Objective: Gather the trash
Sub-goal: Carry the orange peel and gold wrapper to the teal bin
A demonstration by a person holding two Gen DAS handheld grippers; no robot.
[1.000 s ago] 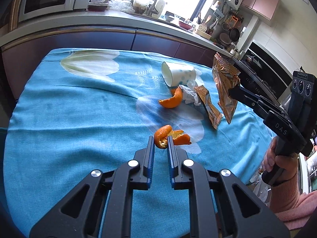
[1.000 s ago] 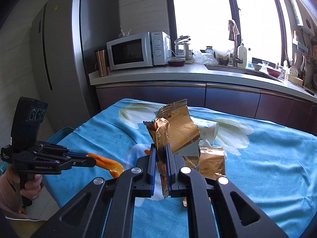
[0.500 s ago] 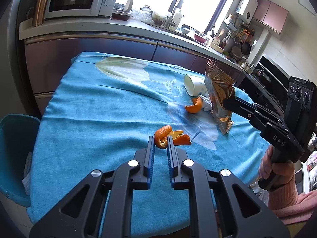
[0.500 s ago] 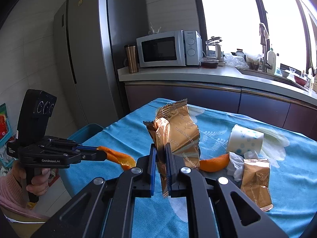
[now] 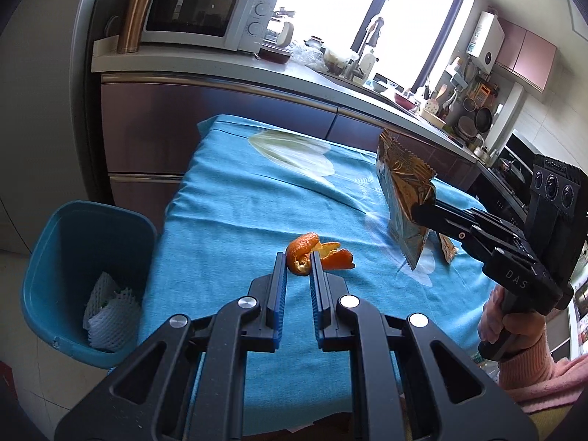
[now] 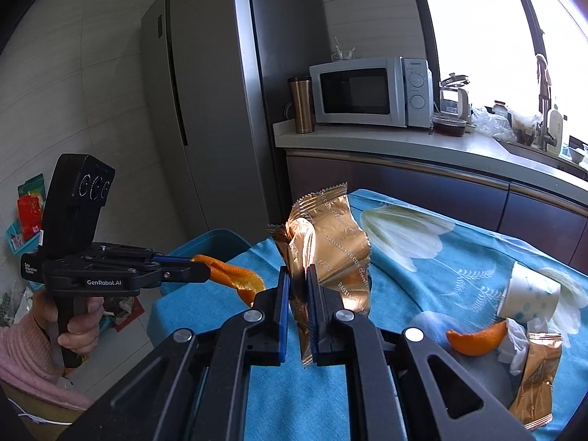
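Aloft, peel [image 5: 308, 253] in left claw [image 5: 298, 257] — wrapper [image 6: 327, 257] in right claw [image 6: 298, 275]

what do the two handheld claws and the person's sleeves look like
Both are matte black pistol-grip tools with blue pads on the fingers and silver pivot screws. The left claw carries white "GenRobot.AI" lettering and a boxy black head with three round lenses. The right claw shows "DAS" and the same three-lens head. Each hand wears a fuzzy pink sleeve. No cables show.

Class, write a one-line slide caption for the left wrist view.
Left gripper carries orange peel toward the blue bin; right gripper holds a gold wrapper.
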